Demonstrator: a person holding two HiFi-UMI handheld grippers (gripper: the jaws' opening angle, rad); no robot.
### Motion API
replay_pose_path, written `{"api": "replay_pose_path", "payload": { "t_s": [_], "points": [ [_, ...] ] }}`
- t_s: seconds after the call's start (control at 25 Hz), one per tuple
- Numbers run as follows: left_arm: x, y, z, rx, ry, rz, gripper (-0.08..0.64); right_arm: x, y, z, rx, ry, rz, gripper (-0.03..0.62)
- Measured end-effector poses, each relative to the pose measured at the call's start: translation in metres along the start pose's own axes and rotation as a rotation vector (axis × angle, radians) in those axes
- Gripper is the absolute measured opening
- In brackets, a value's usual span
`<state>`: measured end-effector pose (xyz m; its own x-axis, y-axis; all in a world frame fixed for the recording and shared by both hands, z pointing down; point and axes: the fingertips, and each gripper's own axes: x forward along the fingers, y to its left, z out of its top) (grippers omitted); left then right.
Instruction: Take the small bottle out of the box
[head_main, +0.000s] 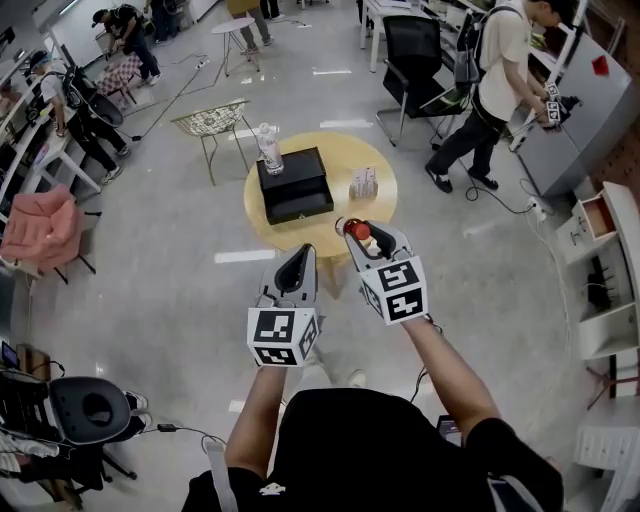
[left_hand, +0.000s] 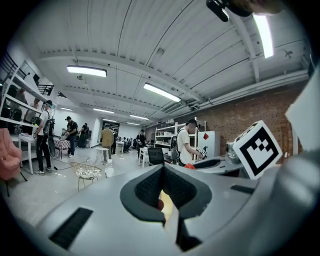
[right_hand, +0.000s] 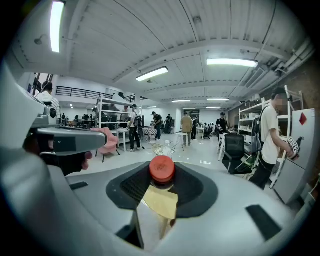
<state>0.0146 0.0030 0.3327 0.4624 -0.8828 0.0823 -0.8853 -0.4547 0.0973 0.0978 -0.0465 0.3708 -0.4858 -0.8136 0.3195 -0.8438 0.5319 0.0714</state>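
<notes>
**Small bottle out of the box, held in the right tongs**

Nearest the camera, the person's forearms reach forward, each hand holding a gripper with a marker cube. The left gripper (head_main: 302, 254) (left_hand: 165, 196) points level; its jaws are drawn together to a thin slit and carry nothing. The right gripper (head_main: 364, 236) (right_hand: 161, 186) tips slightly downward and pinches the small bottle (head_main: 358, 232) (right_hand: 162, 171), whose red cap stands up between the dark pads. The bottle hangs over the near edge of the round yellow table (head_main: 378, 216), well apart from the black box (head_main: 296, 186).

The box lies open near the middle of the table. A clear plastic bottle (head_main: 268, 148) stands just beside its far corner, and a small carton (head_main: 363, 183) stands to the box's right.

Beyond the table is a wire chair (head_main: 212, 120), and farther right a person in a light shirt (head_main: 500, 70) bends over a grey counter near a black office chair (head_main: 412, 50).
</notes>
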Motion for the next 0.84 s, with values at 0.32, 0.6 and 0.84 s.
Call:
{"api": "replay_pose_path", "payload": {
  "t_s": [0.32,0.6,0.84],
  "points": [
    [-0.022,-0.027,-0.001,0.004,-0.012,0.004,0.002,-0.033,0.008,0.000,-0.002,-0.028,0.007,0.137],
    [-0.033,-0.039,-0.002,0.006,-0.012,-0.004,0.002,-0.050,0.013,-0.001,-0.007,-0.040,0.003,0.137],
    [-0.036,-0.041,-0.001,0.007,-0.014,-0.005,0.002,-0.054,0.012,-0.005,-0.006,-0.031,0.000,0.137]
  ]
}}
